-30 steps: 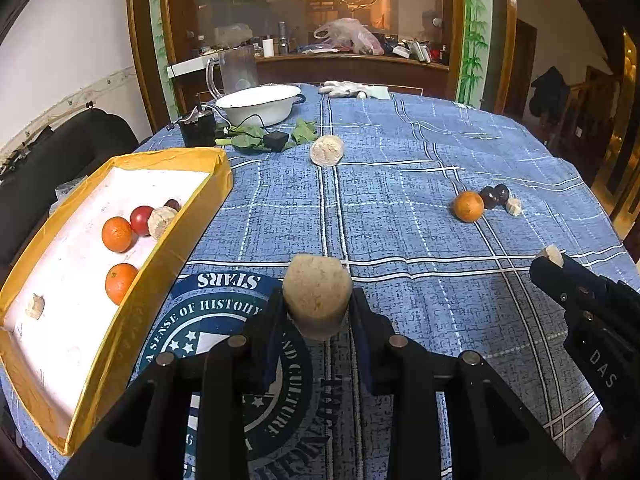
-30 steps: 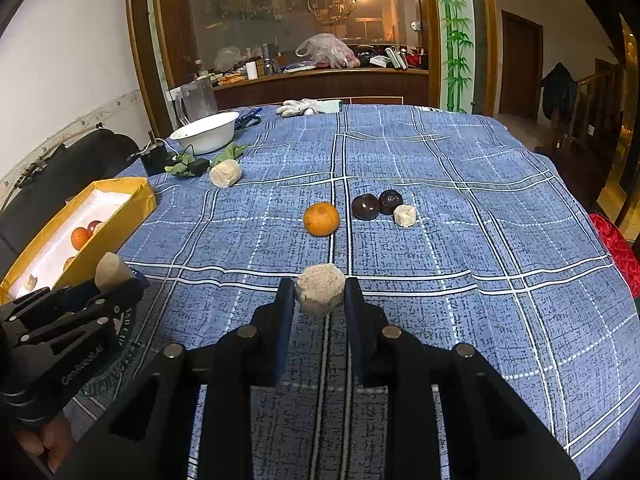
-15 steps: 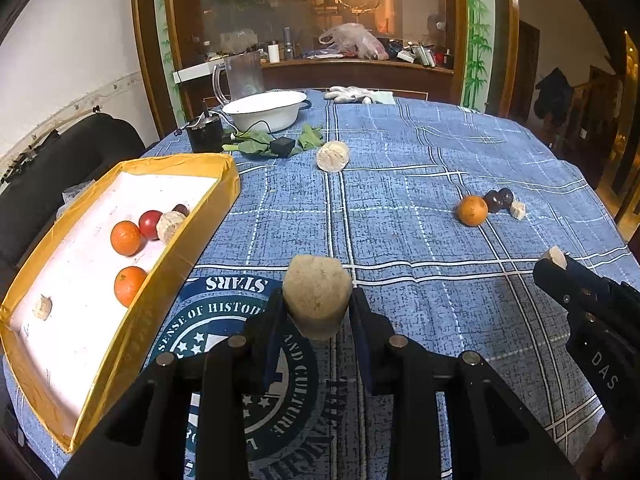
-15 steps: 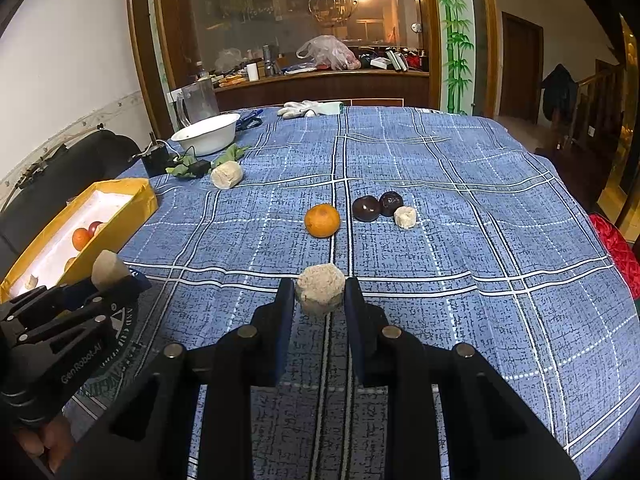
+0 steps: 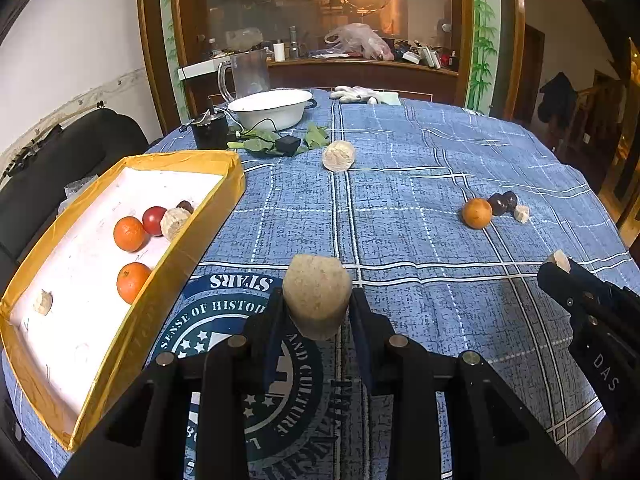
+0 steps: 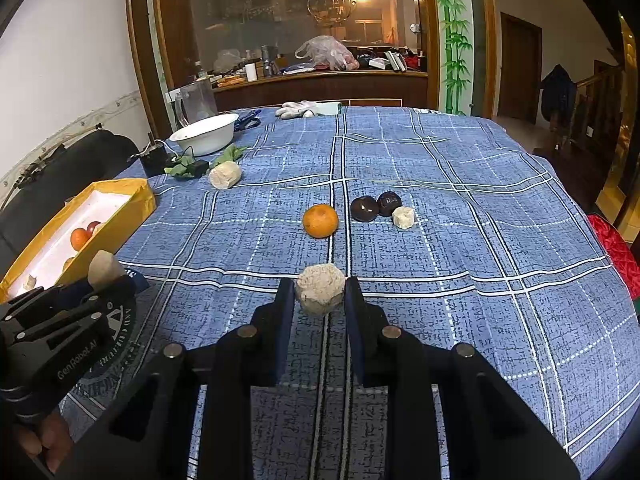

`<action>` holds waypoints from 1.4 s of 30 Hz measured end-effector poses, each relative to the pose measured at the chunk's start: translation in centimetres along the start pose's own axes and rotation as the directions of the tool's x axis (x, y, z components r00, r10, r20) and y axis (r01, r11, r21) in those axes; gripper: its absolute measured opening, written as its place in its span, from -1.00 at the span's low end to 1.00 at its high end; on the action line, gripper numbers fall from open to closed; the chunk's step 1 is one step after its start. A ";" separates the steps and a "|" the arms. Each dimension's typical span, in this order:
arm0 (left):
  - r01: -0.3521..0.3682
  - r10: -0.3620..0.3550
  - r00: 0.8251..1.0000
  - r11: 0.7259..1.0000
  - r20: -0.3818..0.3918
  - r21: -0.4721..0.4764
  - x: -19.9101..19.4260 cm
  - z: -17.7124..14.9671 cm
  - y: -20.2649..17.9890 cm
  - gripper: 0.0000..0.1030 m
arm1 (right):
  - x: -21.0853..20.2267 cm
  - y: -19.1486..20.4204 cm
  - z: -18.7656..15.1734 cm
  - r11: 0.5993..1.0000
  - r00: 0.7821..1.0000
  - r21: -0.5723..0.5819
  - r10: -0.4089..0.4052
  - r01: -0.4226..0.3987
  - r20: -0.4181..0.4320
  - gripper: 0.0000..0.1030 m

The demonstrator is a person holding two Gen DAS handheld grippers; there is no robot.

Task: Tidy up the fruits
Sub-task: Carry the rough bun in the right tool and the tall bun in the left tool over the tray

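Carrying two pale, rough-skinned fruits at once, one per claw, above the blue checked tablecloth (image 6: 460, 240). Left gripper (image 5: 318, 312) clenched on the larger beige fruit (image 5: 317, 294), held clear of the cloth over the printed round emblem (image 5: 224, 320); right gripper (image 6: 320, 300) clenched on the smaller pale lump (image 6: 320, 288), likewise lifted. Yellow box (image 5: 200, 240) off to the left of the left claw and slightly ahead, already holding two oranges, a red fruit, a dark one and two pale pieces. Best done by swinging the left claw leftward over the near wall of the box, high enough to clear the rim, lowering to the bare white floor beside the oranges, then releasing gently to avoid a roll. Right claw to follow across only once the left is out, to avoid a clash above the box. Left on the cloth ahead of the right claw: an orange (image 6: 320, 221), two dark fruits (image 6: 376, 205) with a small pale piece (image 6: 403, 217) touching, and another pale fruit (image 6: 225, 175) far ahead to the left. Against the earlier frames: both grips unchanged, left view drawn back a little from the box, right view nearly the same.
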State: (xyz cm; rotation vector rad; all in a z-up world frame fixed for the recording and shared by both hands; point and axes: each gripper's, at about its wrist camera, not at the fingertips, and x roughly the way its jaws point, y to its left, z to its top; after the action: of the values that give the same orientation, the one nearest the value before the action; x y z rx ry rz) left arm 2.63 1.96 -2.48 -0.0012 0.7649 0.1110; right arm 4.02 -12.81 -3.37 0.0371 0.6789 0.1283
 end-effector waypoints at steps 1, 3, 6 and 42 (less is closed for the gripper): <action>0.001 -0.001 1.000 1.000 0.002 -0.003 0.0 0.0 0.0 -0.40 | 0.0 0.0 0.0 1.000 1.000 0.001 -0.001 0.001 -0.002 -0.48; -0.004 0.004 1.000 1.000 0.011 -0.012 -0.2 0.0 0.2 -0.40 | 0.1 -0.1 0.0 1.000 1.000 0.005 -0.003 0.003 -0.005 -0.48; -0.024 0.024 1.000 1.000 0.015 0.003 -0.6 -0.1 0.4 -0.40 | 0.0 0.2 0.1 1.000 1.000 -0.008 -0.008 0.007 -0.010 -0.48; -0.287 0.261 0.956 0.921 -0.132 -0.264 -1.8 -0.6 20.3 -0.40 | 1.0 21.4 6.4 0.883 0.925 -0.276 0.373 -0.379 -0.075 -0.47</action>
State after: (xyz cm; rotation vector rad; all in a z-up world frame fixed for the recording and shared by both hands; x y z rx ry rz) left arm -1.12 21.98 -0.93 -0.1705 0.8358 0.4900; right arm 6.59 8.63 2.62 -0.1118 0.6614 0.6031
